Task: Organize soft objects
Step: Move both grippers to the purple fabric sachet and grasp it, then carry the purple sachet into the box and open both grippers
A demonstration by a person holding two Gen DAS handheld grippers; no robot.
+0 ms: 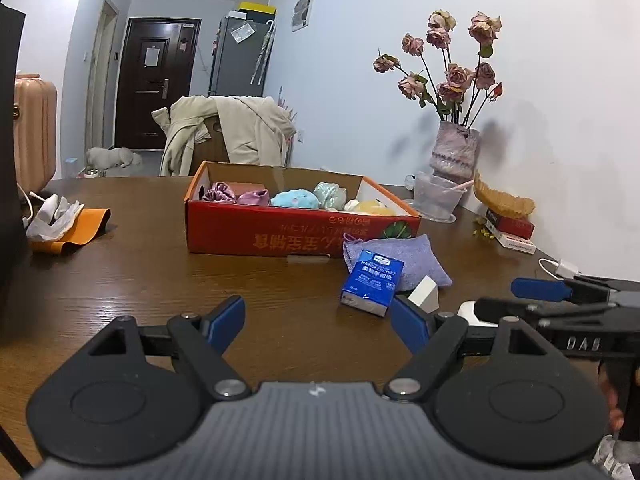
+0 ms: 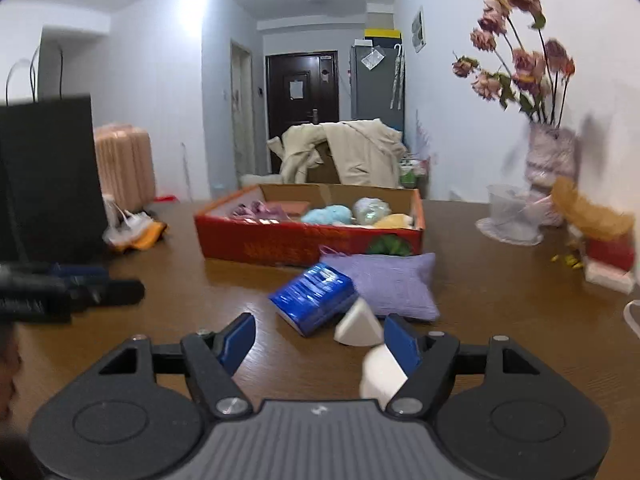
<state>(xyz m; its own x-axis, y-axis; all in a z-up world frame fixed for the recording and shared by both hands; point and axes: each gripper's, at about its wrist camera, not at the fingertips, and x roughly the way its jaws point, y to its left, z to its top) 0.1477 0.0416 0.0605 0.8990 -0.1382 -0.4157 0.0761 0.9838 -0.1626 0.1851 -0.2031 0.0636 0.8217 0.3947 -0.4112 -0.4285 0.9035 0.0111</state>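
Note:
A red cardboard box [image 1: 280, 236] [image 2: 296, 246] on the brown table holds several soft items: purple, blue, green and yellow. In front of it lie a lilac pouch [image 1: 404, 258] [image 2: 394, 282], a blue handkerchief pack [image 1: 372, 282] [image 2: 314, 298] and a white wedge sponge [image 1: 425, 300] [image 2: 357, 326]. A second white piece [image 2: 380, 372] lies close under my right gripper's right finger. My left gripper [image 1: 318, 326] is open and empty, left of the pack. My right gripper [image 2: 320, 346] is open and empty, just short of the pack and sponge; it also shows in the left wrist view [image 1: 560, 300].
A vase of dried roses [image 1: 454, 152] [image 2: 550, 160], a clear plastic cup [image 1: 436, 200] and a red-and-white box stack [image 1: 512, 230] stand at the right wall. White tissue on an orange cloth [image 1: 68, 224] and a black bag [image 2: 48, 184] sit left. A chair with a coat [image 1: 228, 132] stands behind.

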